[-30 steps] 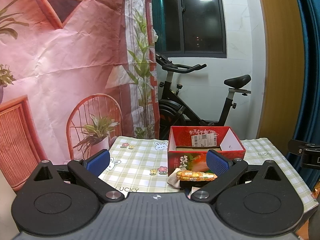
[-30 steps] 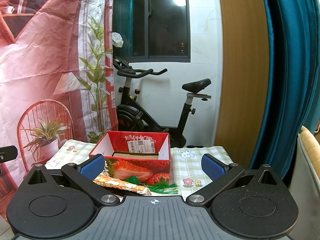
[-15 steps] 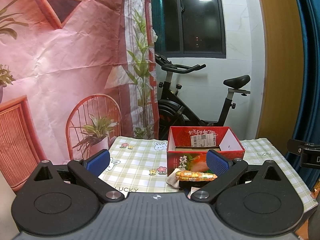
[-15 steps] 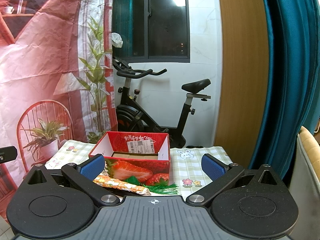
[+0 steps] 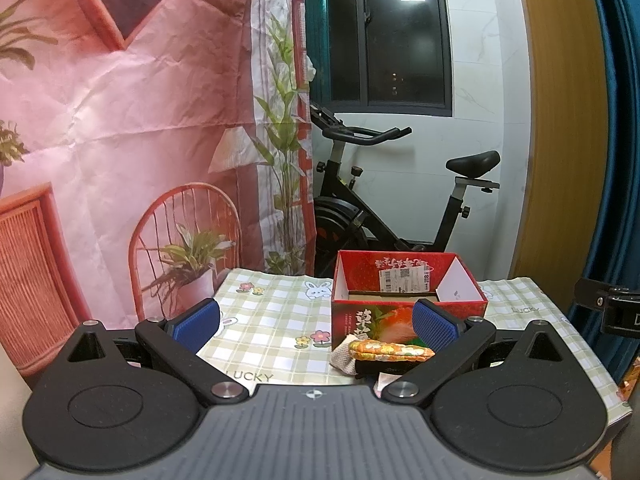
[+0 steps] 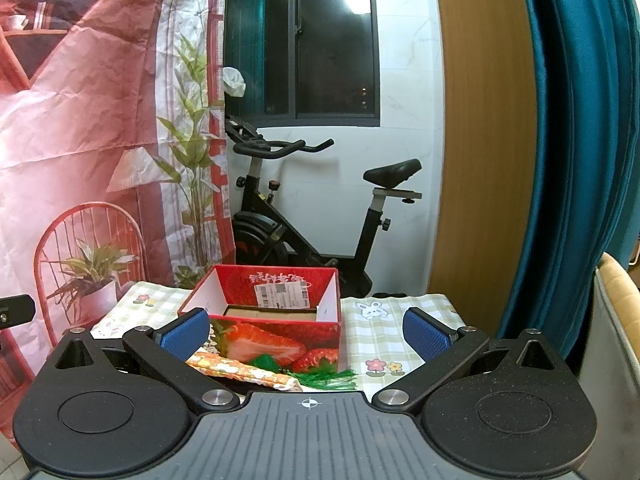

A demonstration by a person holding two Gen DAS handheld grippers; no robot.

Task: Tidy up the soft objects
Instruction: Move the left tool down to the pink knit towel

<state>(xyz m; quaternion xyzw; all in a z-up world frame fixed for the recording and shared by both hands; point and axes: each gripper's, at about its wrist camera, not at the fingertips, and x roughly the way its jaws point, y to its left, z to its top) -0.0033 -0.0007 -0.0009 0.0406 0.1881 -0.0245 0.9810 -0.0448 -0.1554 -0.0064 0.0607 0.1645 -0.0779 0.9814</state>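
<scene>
With both my left gripper (image 5: 316, 322) and right gripper (image 6: 307, 335) spread wide and empty, the floppy orange floral cloth pouch (image 5: 390, 349) lay against the red strawberry-printed cardboard box (image 6: 276, 312) on the worktop, so a careless pinch risked shoving that light box away

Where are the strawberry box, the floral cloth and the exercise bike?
strawberry box (image 6: 276, 342): right wrist view, front wall.
floral cloth (image 5: 390, 349): left wrist view, top surface.
exercise bike (image 6: 392, 170): right wrist view, saddle.

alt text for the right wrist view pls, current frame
The open right gripper points across a green checked tablecloth at an open-topped red strawberry-print cardboard box, holding nothing. In front of the box lie an orange floral fabric carrot with a green fringed top. Behind stand a black exercise bike and a pink printed backdrop.
</scene>
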